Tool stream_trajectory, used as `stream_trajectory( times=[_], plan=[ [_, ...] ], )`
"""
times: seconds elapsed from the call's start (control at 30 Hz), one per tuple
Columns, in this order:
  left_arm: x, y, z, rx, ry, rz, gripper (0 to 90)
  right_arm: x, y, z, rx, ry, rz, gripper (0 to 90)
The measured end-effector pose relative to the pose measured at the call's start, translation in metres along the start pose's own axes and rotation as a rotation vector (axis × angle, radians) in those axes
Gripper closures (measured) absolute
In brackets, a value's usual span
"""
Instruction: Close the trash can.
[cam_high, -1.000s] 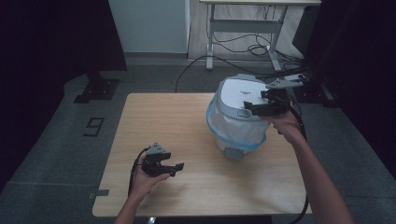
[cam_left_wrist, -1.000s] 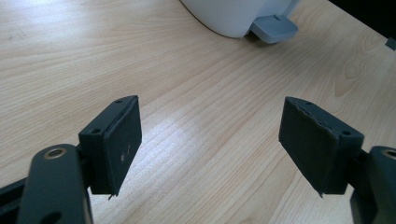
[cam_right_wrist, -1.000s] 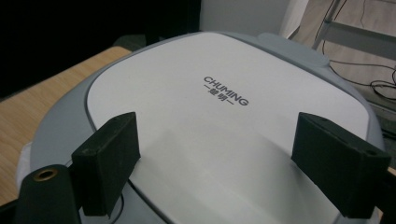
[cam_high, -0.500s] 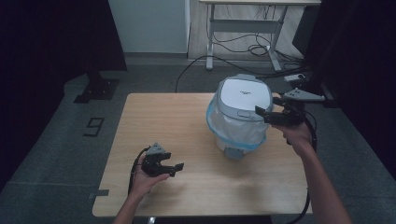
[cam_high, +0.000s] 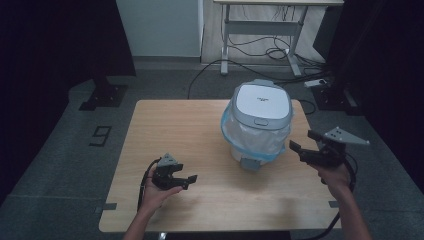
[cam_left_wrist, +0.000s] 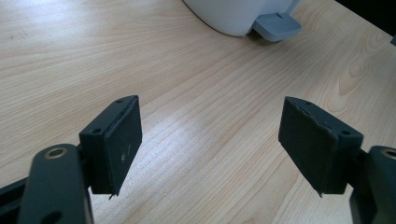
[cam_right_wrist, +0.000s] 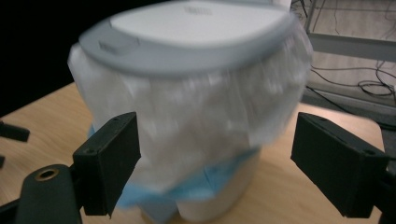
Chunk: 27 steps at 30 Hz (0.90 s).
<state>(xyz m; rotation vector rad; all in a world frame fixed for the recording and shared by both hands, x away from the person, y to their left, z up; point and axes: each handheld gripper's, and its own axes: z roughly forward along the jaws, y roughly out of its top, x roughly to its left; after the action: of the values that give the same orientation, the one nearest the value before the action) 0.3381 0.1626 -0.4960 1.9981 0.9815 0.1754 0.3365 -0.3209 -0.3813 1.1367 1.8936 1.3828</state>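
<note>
Lidded bin (cam_high: 257, 122) on table (cam_high: 200, 125): just left of right gripper (cam_high: 306, 144), well apart from left gripper (cam_high: 186, 179); both wide open, empty.

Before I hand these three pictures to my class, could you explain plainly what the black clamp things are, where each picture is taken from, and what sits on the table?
A person sits at a wooden table, holding a hand-held two-jaw clamp in each hand. The high view looks down from above: the left gripper rests low over the table, and the right gripper is beside a small white pedal bin lined with a bag. Each other picture comes from a camera riding on one gripper. Both grippers are open and hold nothing.
</note>
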Motion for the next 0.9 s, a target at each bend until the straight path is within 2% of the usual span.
stream_trajectory(
  times=[0.03,0.07,0.13,0.2,0.23,0.27,0.3,0.33,0.37,0.4,0.43,0.47,0.53,0.57,0.7,0.9],
  plan=[
    [0.0,-0.001,0.001,0.002,0.001,-0.002,21.8,-0.002,-0.008,-0.002,0.004,-0.003,0.004,15.0],
    [0.0,-0.001,0.001,0.002,0.001,-0.002,21.8,-0.002,-0.008,-0.002,0.004,-0.003,0.004,15.0],
    [-0.001,-0.001,0.002,0.003,0.005,-0.004,21.8,-0.005,-0.023,-0.004,0.011,-0.009,0.016,15.1],
    [-0.001,-0.002,0.003,0.004,0.007,-0.004,21.8,-0.011,-0.046,-0.007,0.026,-0.015,0.043,15.4],
    [-0.001,-0.002,0.004,0.005,0.008,-0.006,21.8,-0.011,-0.046,-0.007,0.026,-0.015,0.043,15.4],
    [-0.001,-0.002,0.004,0.008,0.009,-0.005,21.8,-0.014,-0.061,-0.008,0.032,-0.022,0.065,15.5],
    [-0.002,-0.002,0.005,0.01,0.011,-0.004,21.8,-0.014,-0.061,-0.008,0.032,-0.022,0.065,15.5],
    [-0.002,-0.002,0.005,0.009,0.011,-0.004,21.8,-0.016,-0.069,-0.008,0.037,-0.024,0.073,15.5],
    [-0.002,-0.003,0.005,0.009,0.012,-0.005,21.8,-0.019,-0.084,-0.007,0.053,-0.032,0.083,15.5],
    [-0.002,-0.003,0.005,0.011,0.016,-0.003,21.8,-0.021,-0.092,-0.007,0.063,-0.033,0.088,15.5],
    [-0.002,-0.003,0.005,0.011,0.016,-0.003,21.8,-0.021,-0.092,-0.007,0.063,-0.033,0.088,15.5],
    [-0.002,-0.003,0.005,0.011,0.018,-0.003,21.8,-0.023,-0.107,-0.005,0.085,-0.036,0.098,15.9],
    [-0.001,-0.003,0.005,0.011,0.021,-0.004,21.8,-0.024,-0.113,-0.004,0.097,-0.037,0.104,15.9],
    [0.001,-0.004,0.006,0.013,0.025,-0.007,21.8,-0.025,-0.127,-0.001,0.129,-0.04,0.113,15.9],
    [0.003,-0.006,0.007,0.018,0.03,-0.016,21.8,-0.023,-0.137,0.005,0.182,-0.051,0.085,15.9],
    [0.005,-0.006,0.006,0.019,0.038,-0.011,21.8,-0.02,-0.141,0.01,0.195,-0.045,0.079,15.7]
  ],
)
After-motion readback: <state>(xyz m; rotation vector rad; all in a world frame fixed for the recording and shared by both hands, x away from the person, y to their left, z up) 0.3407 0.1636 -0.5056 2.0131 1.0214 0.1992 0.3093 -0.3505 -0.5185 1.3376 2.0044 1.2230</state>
